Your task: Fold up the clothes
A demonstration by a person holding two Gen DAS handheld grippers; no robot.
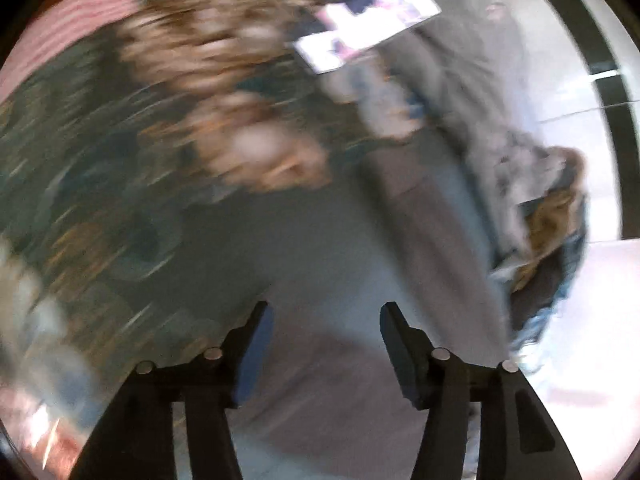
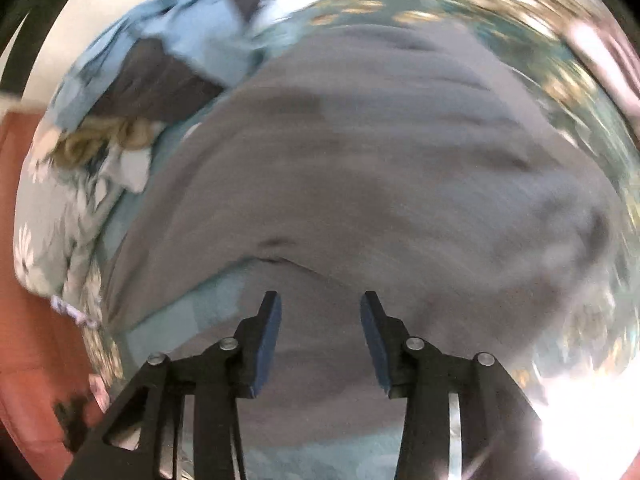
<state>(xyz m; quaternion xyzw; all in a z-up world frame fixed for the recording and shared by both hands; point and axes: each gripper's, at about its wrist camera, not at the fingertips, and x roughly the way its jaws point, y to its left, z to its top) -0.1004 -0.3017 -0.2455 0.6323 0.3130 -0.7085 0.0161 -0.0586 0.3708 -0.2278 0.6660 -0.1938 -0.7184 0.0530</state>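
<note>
In the left wrist view our left claw (image 1: pixel 323 312) stands wide open with nothing between its fingers, hanging over a grey garment (image 1: pixel 360 280) that runs from under the fingers up and to the right. To the claw's left lies a dark patterned cover (image 1: pixel 80 184), ahead of it a brown patterned cloth (image 1: pixel 224 60), and farther ahead a white card or booklet (image 1: pixel 368 20). To its right sits a heap of other clothes (image 1: pixel 552 240); all of it is blurred. In the right wrist view our right claw (image 2: pixel 321 304) is likewise parted and grips nothing. The same grey garment (image 2: pixel 360 160) fills the space ahead of it, spread fairly flat, with an edge or crease just in front of the fingertips. A blue and dark bundle (image 2: pixel 160 60) lies ahead to the left. We judge both claws are between grips, but cannot tell whether folds are already made. Any next grip calls for closing on an edge of the grey cloth, not its flat middle.
</note>
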